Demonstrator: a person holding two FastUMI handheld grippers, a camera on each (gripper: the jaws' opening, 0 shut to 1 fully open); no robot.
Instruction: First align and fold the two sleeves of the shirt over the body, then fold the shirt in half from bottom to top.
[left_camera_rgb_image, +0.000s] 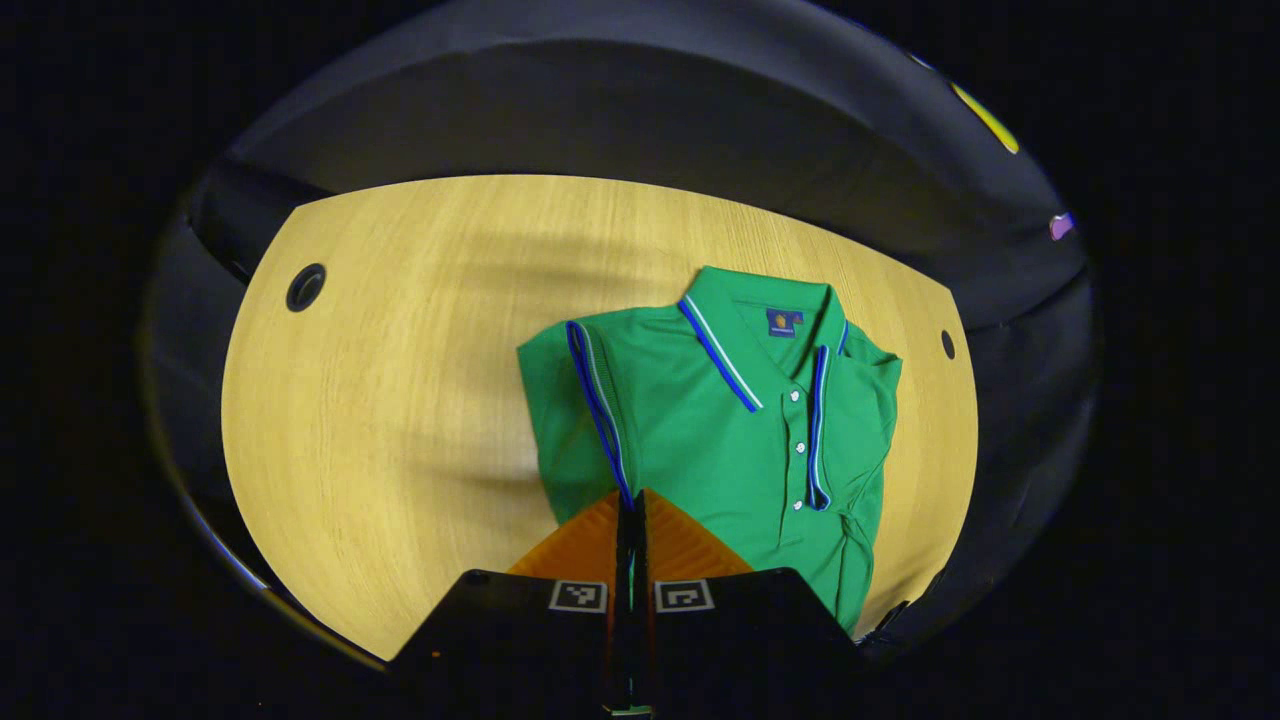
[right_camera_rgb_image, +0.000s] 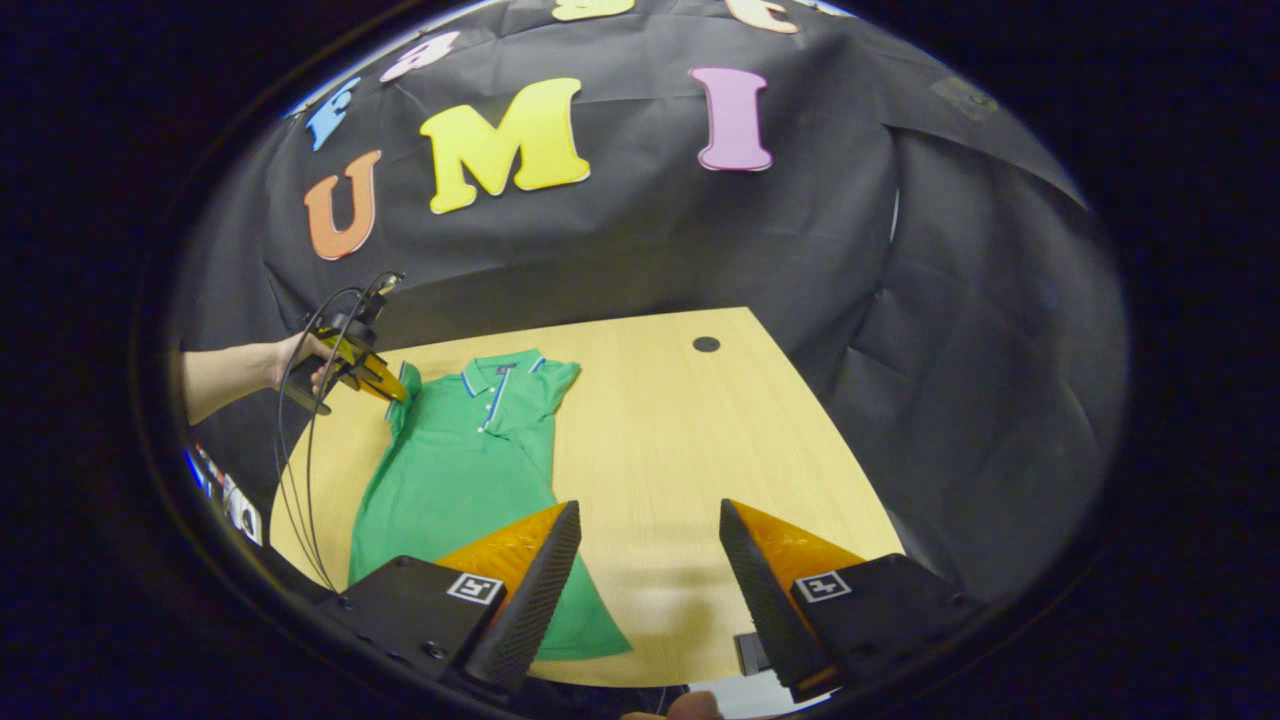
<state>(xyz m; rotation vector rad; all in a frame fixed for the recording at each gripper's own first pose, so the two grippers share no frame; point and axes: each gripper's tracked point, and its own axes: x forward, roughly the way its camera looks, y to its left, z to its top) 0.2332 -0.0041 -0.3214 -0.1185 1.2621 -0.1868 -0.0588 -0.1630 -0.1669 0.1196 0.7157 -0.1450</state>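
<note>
Between the left gripper's (left_camera_rgb_image: 631, 515) pressed-together jaws sits the shirt's (left_camera_rgb_image: 700, 420) sleeve edge, likely pinched for folding inward, while the right gripper (right_camera_rgb_image: 648, 560) hangs jaws apart above the surface (right_camera_rgb_image: 680, 440).

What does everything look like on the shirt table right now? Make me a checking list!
Surface: wooden table, with a round hole near its far edge.
Job's things: green polo shirt lying flat, one sleeve folded over the body.
Clutter: nothing seen.
Grippers: left gripper shut, at the folded sleeve; right gripper open above the table beside the hem.
Cables: black cables hang from the left gripper.
Surroundings: black cloth wall; a person's hand holds the left gripper.
</note>
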